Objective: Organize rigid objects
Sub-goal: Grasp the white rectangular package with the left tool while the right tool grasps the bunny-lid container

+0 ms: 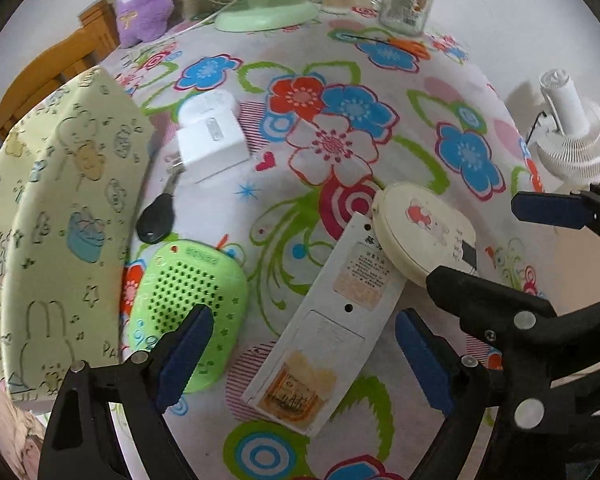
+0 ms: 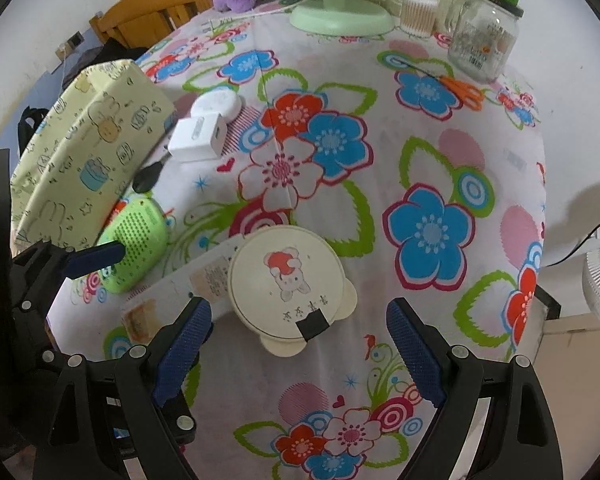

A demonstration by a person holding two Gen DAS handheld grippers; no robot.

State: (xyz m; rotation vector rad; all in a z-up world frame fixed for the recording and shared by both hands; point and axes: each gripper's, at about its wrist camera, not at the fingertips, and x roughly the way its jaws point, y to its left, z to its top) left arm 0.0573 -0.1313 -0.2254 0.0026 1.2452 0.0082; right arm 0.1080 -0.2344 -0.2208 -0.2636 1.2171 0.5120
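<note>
black gripper [image 1: 304, 354], blue ribbed pads [image 2: 414, 354], silver screws

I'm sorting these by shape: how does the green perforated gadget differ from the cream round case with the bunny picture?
The green gadget is a bright green rounded rectangle; the cream case is pale and circular. The green gadget's face is covered in small holes; the cream case's is smooth with a printed bunny. The cream case overlaps the white remote; the green gadget lies apart from it. Both lie flat on the floral tablecloth.

A flowered cloth [image 2: 440, 152] covers the tabletop; beyond the jaws stand a wooden chair [image 2: 148, 12] and pale walls [image 2: 572, 40].
</note>
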